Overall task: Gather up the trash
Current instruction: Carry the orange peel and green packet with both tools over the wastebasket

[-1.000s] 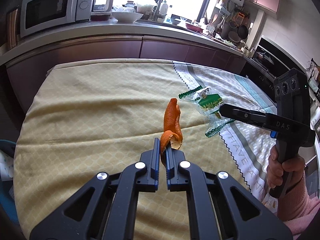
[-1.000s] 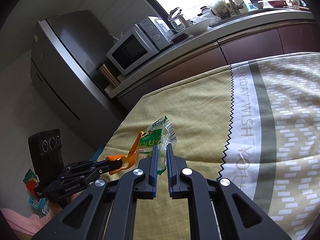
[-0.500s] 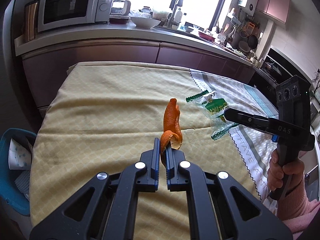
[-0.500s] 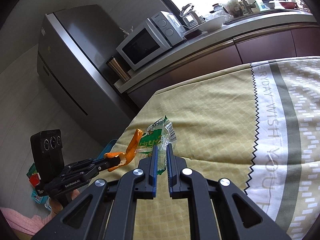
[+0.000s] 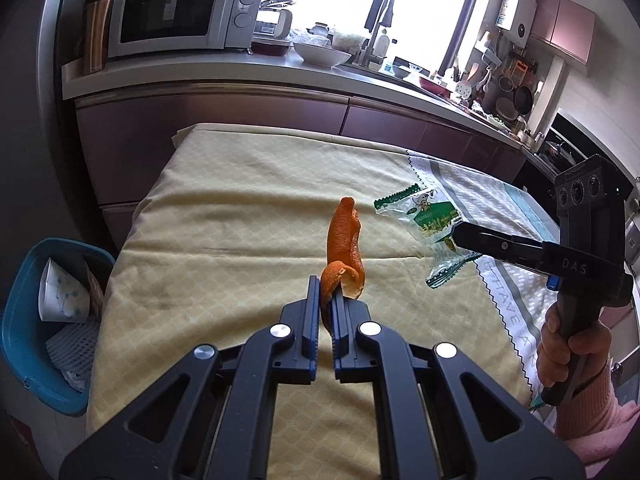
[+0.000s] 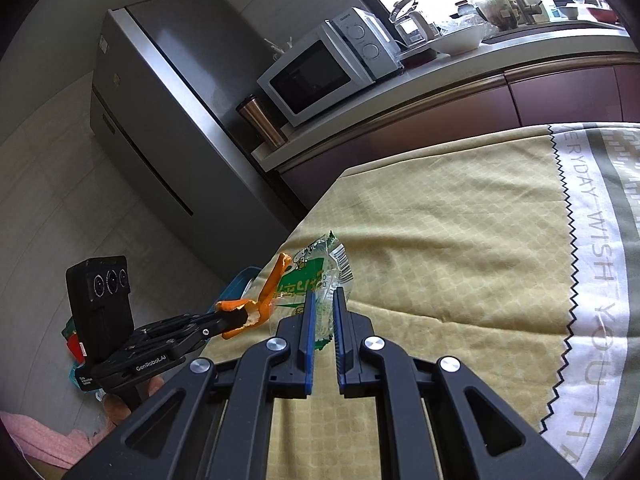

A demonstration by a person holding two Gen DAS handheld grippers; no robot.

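My left gripper (image 5: 327, 289) is shut on a long strip of orange peel (image 5: 344, 246), which stands up from the fingertips above the yellow tablecloth (image 5: 240, 216). To its right, my right gripper (image 5: 456, 236) is shut on a clear and green plastic wrapper (image 5: 430, 220) that hangs off the cloth. In the right wrist view the wrapper (image 6: 316, 280) sits between the blue pads of my right gripper (image 6: 322, 294), and the left gripper (image 6: 236, 318) with the peel (image 6: 272, 284) is just to the left. A blue trash bin (image 5: 24, 304) stands by the table's left edge.
The bin holds white paper (image 5: 62, 292) and other scraps. Behind the table runs a counter (image 5: 240, 76) with a microwave (image 5: 180, 12), a white bowl (image 5: 322, 54) and a sink tap. A steel fridge (image 6: 160, 120) stands left of the counter. A hand (image 5: 572, 344) in a pink sleeve holds the right gripper.
Both grippers have moved left across the table with their loads still held. The blue bin has come into the left wrist view, and the fridge looms larger in the right wrist view.
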